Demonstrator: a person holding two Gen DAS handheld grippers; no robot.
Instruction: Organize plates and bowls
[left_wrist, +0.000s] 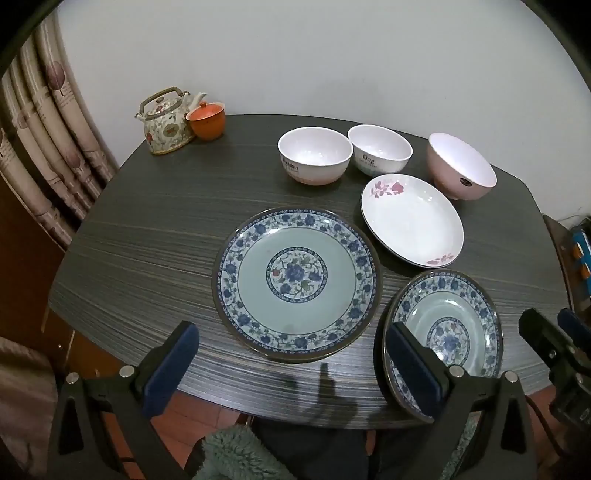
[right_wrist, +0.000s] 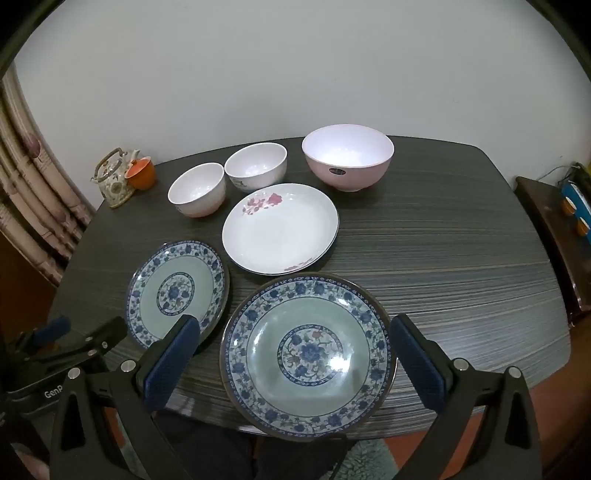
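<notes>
Right wrist view: right hand-held gripper (right_wrist: 291, 363), jaws spread & empty, hovers over near blue floral plate (right_wrist: 308, 354) w/ bench (right_wrist: 443, 258) beneath; left hand-held gripper (left_wrist: 291, 369) also spread.

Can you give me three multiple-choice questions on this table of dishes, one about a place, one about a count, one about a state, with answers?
1. Where does the teapot stand?
A. far left corner of the table
B. on the white plate
C. inside a bowl

2. How many bowls are there?
A. two
B. three
C. five

3. How is the right gripper?
A. shut on a plate
B. holding a bowl
C. open, holding nothing

Answers:
1 A, it sits by the orange cup at the back left.
2 B, two white bowls and a pink bowl.
3 C, its jaws straddle the blue plate without pressing.
</notes>
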